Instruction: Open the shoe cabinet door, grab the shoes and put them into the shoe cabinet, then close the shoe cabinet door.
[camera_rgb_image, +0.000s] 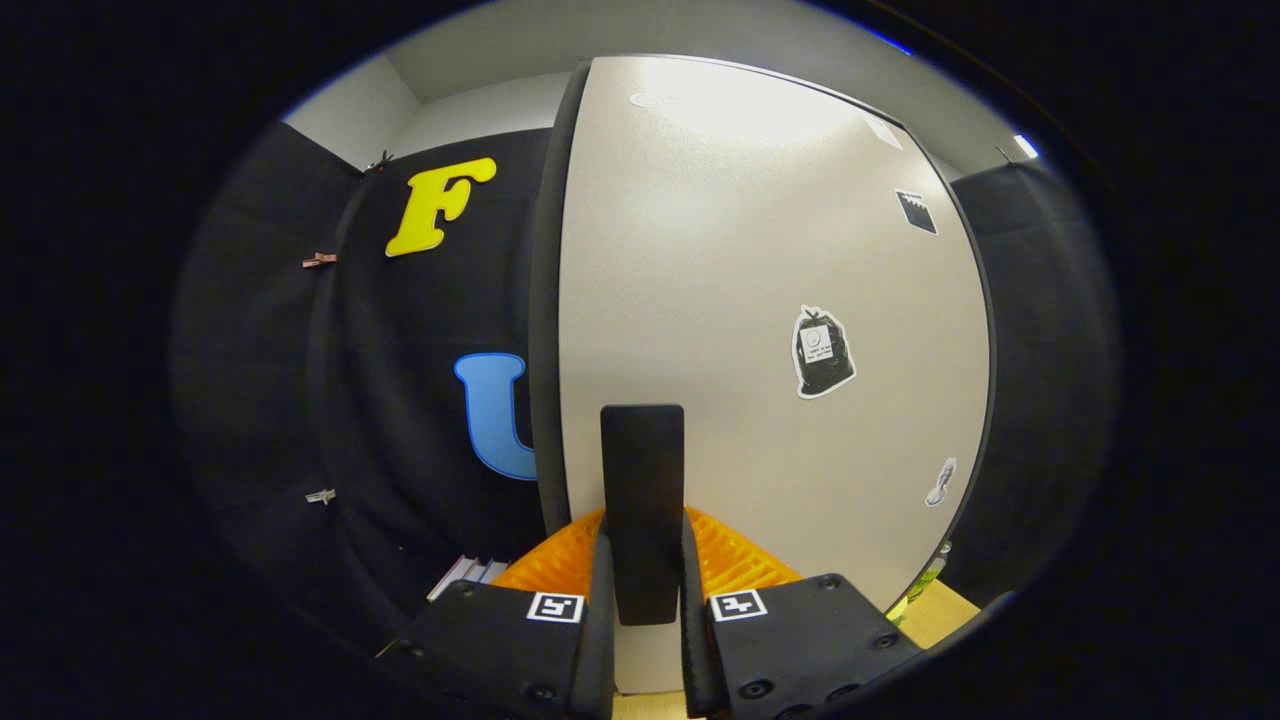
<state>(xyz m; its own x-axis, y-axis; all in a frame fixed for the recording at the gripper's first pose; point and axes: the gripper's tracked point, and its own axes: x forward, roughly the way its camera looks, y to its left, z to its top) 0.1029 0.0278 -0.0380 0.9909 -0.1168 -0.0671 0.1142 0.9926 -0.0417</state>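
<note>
Gripper (643, 585) clamped on the black handle (642, 500), both fingers (601, 600) pressing its sides. Handle upright on the pale door (740, 300), near its left edge. A bag sticker (823, 352) right of the handle.

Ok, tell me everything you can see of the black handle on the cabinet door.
The black handle is a flat, upright, matte bar with squared corners, standing off the pale cabinet door near the door's dark left edge. It looks like plastic or painted metal; I cannot tell which. Its lower part sits between the gripper's fingers, which press it from both sides. Its upper part rises clear above them.
</note>
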